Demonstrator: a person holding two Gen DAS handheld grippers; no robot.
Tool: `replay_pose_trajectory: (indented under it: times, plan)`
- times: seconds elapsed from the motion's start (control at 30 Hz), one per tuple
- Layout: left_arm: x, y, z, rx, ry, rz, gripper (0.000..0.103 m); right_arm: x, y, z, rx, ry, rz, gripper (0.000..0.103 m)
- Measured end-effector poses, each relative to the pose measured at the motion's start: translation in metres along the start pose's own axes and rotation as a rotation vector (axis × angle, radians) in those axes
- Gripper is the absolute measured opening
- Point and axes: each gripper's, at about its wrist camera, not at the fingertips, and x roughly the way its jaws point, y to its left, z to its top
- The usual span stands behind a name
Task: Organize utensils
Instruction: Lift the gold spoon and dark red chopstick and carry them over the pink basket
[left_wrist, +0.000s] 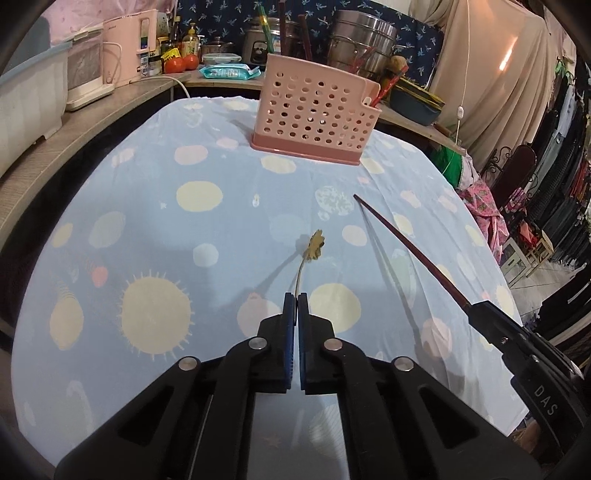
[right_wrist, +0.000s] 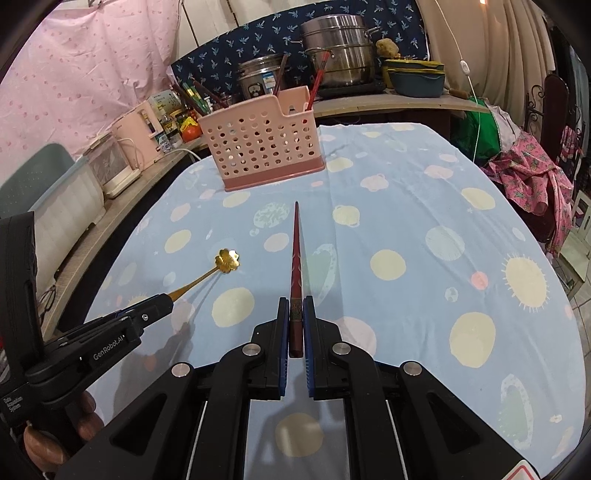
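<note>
My left gripper (left_wrist: 296, 297) is shut on the thin handle of a gold flower-shaped spoon (left_wrist: 314, 246), held above the tablecloth; the spoon also shows in the right wrist view (right_wrist: 226, 260). My right gripper (right_wrist: 295, 301) is shut on a dark red chopstick (right_wrist: 296, 254) that points toward the pink perforated utensil basket (right_wrist: 260, 147). In the left wrist view the chopstick (left_wrist: 410, 251) reaches in from the right, and the basket (left_wrist: 314, 110) stands at the far end of the table. Red chopsticks (right_wrist: 317, 83) stand in the basket.
The table has a blue cloth with sun and planet prints (left_wrist: 155, 206). A counter behind holds steel pots (right_wrist: 340, 55), a rice cooker (right_wrist: 258, 79), a pink kettle (left_wrist: 127, 44) and blue bowls (right_wrist: 415, 79). Clothes and a chair (right_wrist: 532, 173) are at right.
</note>
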Motion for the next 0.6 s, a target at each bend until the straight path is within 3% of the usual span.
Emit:
replay_pose_trajectory:
  times: [0.3, 0.6]
  plan:
    - [-0.015, -0.005, 0.016, 0.044, -0.038, 0.016, 0.001, -0.020, -0.003, 0.019, 0.013, -0.062, 0.017, 0.007]
    - [-0.042, -0.016, 0.053, 0.079, -0.144, 0.008, 0.001, -0.044, -0.010, 0.061, 0.040, -0.160, 0.049, 0.007]
